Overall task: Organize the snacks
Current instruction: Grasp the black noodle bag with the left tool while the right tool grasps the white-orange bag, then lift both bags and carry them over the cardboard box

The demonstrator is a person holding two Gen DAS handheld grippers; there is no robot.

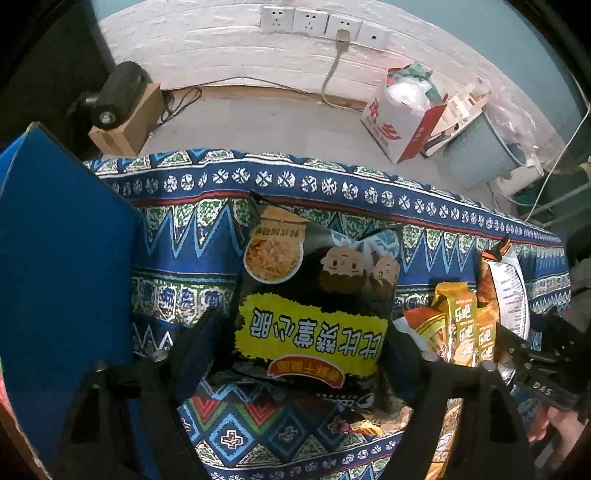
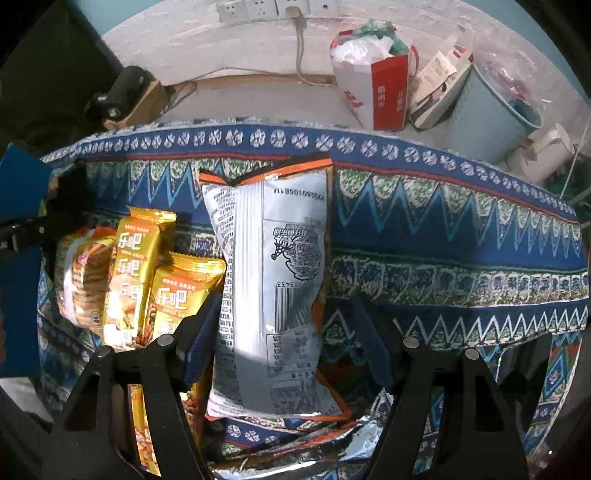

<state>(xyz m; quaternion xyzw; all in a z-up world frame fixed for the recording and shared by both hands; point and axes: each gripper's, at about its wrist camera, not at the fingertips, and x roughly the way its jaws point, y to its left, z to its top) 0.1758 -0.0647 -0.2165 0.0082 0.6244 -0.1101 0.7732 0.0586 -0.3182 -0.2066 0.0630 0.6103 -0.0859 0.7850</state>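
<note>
In the left wrist view a black snack bag with a yellow label lies on the patterned tablecloth, between the fingers of my open left gripper. In the right wrist view a silver bag with an orange edge lies back side up between the fingers of my open right gripper. Neither gripper clamps its bag. Gold snack packs and a clear pack of biscuits stand to the left of the silver bag. The gold packs also show in the left wrist view.
A blue box wall stands at the left. Beyond the table's far edge are a red-and-white paper bag, a light blue bin, a cardboard box and wall sockets. The right gripper's body is at the right.
</note>
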